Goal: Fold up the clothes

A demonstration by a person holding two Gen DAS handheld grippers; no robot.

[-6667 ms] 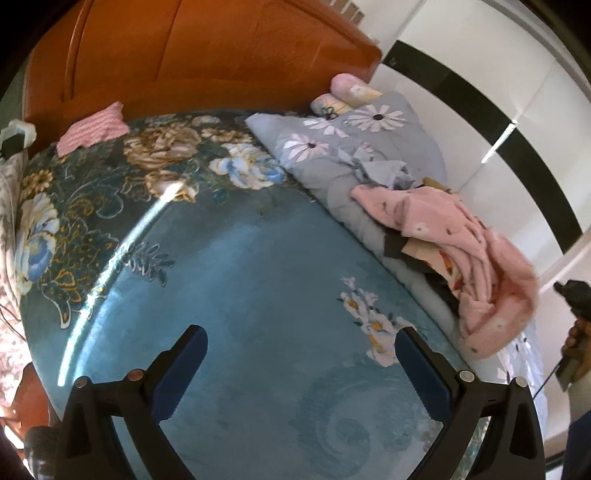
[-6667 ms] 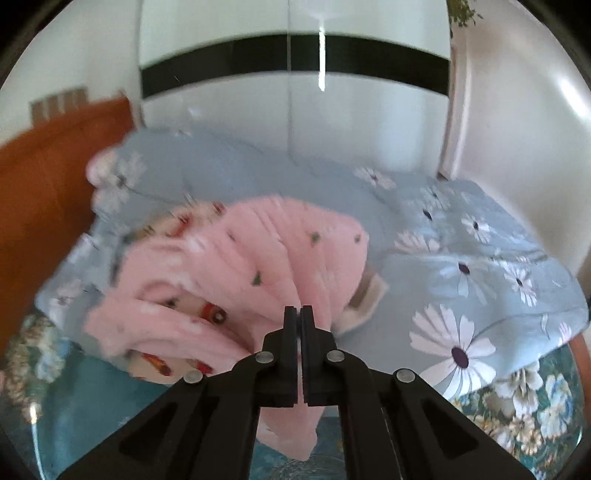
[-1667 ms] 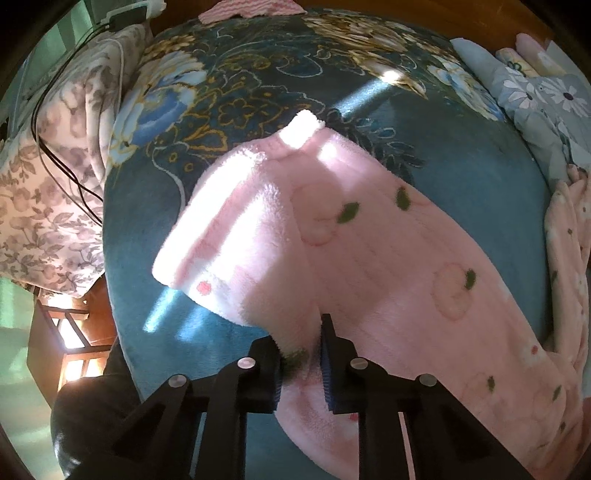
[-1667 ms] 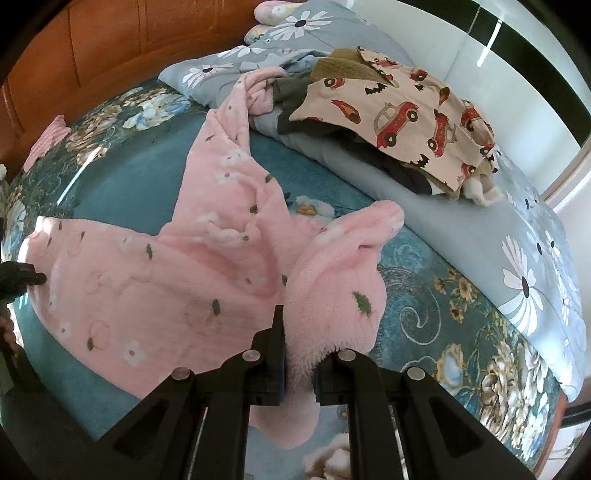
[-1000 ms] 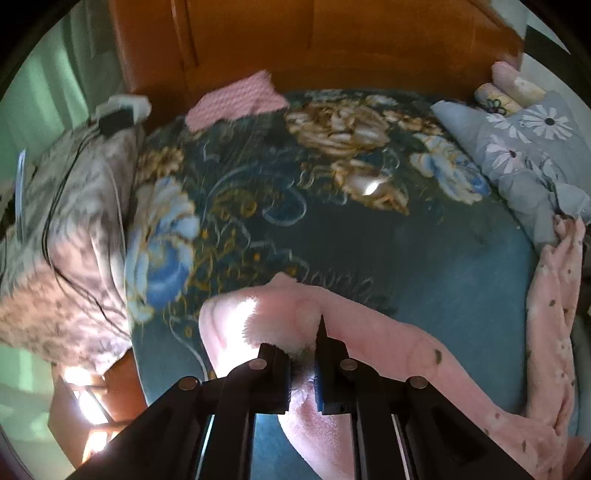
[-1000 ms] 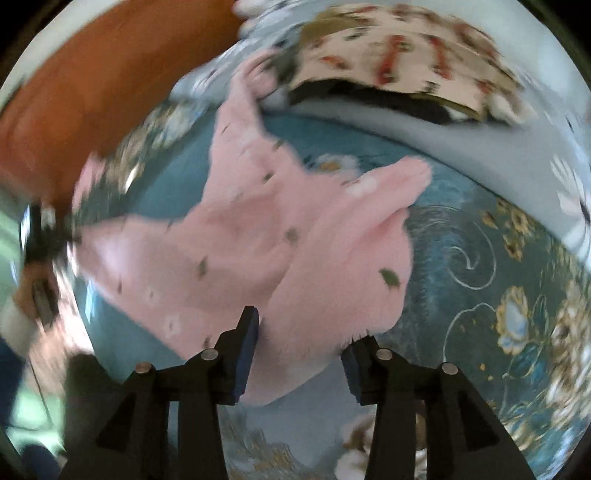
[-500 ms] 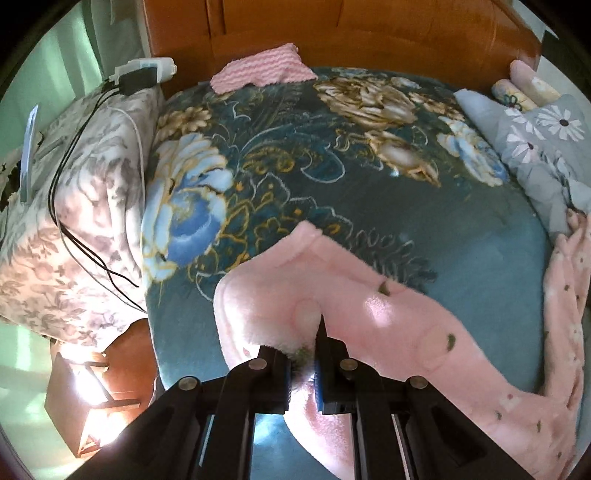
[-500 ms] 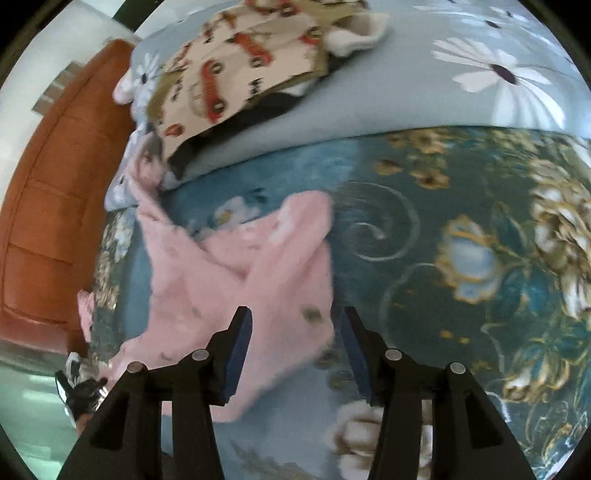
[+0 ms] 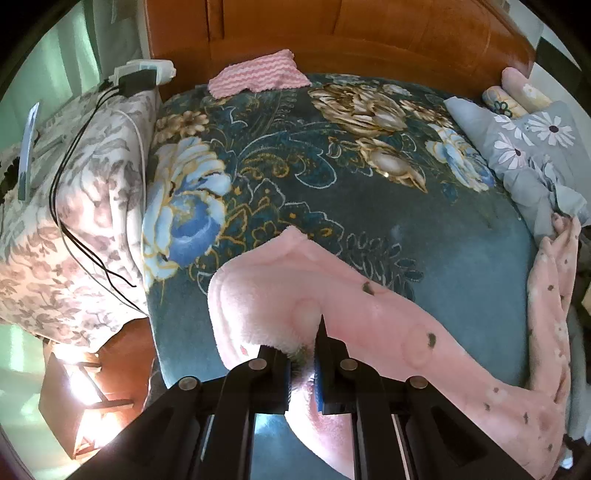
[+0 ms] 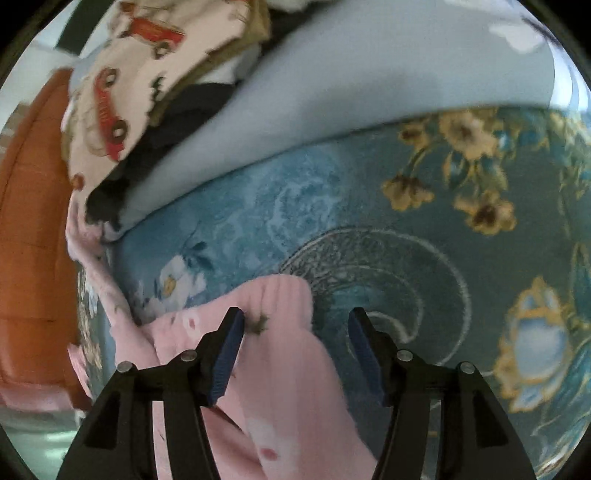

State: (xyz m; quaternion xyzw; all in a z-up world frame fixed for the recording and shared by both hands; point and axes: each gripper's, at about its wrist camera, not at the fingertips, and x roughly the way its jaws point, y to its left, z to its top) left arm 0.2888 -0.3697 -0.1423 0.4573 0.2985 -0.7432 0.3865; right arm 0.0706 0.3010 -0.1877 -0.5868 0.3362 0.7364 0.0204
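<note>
- On the blue floral bedspread (image 9: 369, 206), the left gripper (image 9: 306, 363) stays clamped on the pink fleece garment (image 9: 369, 325), pinning one end flat for folding.
- Right gripper (image 10: 295, 347): jaws opening, unclamped fleece between them, letting its end settle on the bed.

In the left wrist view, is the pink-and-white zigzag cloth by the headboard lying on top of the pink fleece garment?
No: the zigzag cloth lies apart at the headboard, far across the floral blanket from the pink fleece garment.

The left gripper (image 9: 306, 360) is pointed down and squeezed tight. The right gripper (image 10: 295, 345) is being opened, pads touching nothing.
</note>
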